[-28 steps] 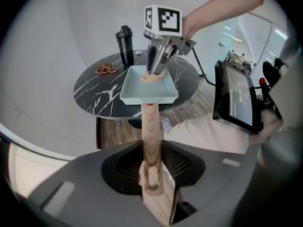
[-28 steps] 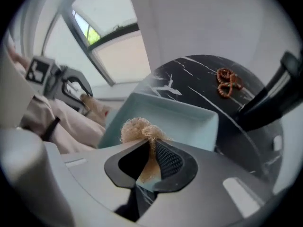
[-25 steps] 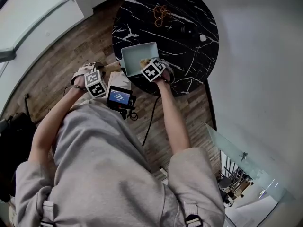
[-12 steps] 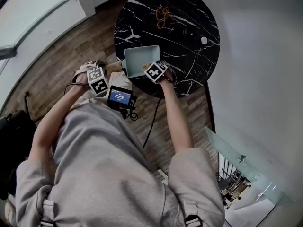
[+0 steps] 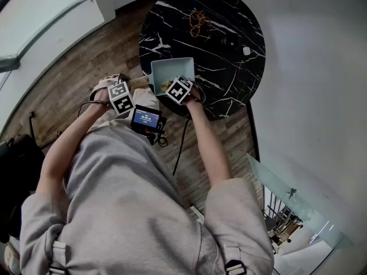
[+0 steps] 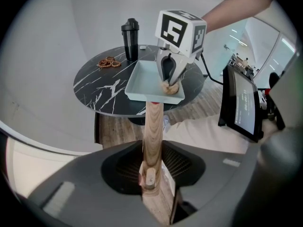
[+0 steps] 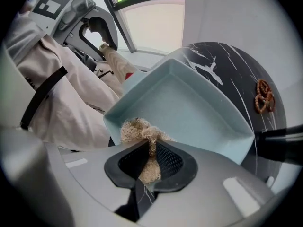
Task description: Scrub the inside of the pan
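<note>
Clamping the wooden handle between its jaws, the left gripper serves as the anchor. The handle runs straight out ahead of it to the pale blue pan, which sits at the near edge of the black table. That grip probably stops the pan from sliding or turning under the scrubbing. Whether the pan lies flat on the table or is tipped a little toward the person cannot be told.

The right gripper points down into the pan, its jaws closed on a tuft of pale fibrous scrubber. Only the upper part of the tuft is pinched, so the loose bulk bulges out past the fingertips, and the soft fibres rather than the jaws meet the pan. The scrubber presses against the pan's floor beside the near wall, at the handle end. The floor ahead of this gripper lies bare, so the far side looks left to work.
</note>
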### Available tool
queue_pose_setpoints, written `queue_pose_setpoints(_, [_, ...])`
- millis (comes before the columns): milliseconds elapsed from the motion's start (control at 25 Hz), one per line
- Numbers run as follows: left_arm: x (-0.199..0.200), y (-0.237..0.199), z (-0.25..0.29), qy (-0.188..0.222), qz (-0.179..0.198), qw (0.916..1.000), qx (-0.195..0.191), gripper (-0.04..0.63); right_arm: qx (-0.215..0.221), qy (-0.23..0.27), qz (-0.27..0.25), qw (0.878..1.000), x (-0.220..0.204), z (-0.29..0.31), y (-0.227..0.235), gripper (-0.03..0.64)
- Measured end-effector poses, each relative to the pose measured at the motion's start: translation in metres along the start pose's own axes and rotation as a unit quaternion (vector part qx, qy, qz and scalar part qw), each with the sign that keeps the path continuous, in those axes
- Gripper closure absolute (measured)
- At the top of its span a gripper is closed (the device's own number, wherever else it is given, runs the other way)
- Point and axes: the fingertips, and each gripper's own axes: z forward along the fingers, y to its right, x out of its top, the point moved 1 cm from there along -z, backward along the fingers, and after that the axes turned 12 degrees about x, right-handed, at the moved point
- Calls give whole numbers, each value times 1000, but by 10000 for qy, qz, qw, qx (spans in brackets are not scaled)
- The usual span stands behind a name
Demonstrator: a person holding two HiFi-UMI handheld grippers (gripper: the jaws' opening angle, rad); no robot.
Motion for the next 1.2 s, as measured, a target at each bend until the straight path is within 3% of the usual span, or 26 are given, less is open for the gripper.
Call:
queue_pose_setpoints(280, [2,-1,1,21,59,10000,20,466,264,12,-124,9996,23,7,-15,554])
queue_pose_setpoints(480, [0,0,0,-22,89,10000,13,466,175,-432,-210,9987,31,11,-23,552])
queue_pose_setpoints(880, [2,3,4,-39,200,9998,-52,466,-23,-1052,91,9944,30,17,-20,549])
queue_pose_setpoints(1080, [3,2,6,44,234,9997,-102,463,-38,-949,224,9952,31,17,-17,548])
queue_pose_setpoints(1200, [3,2,8,197,345,9991,-132,459,-77,-438,617,9971,32,15,-17,546])
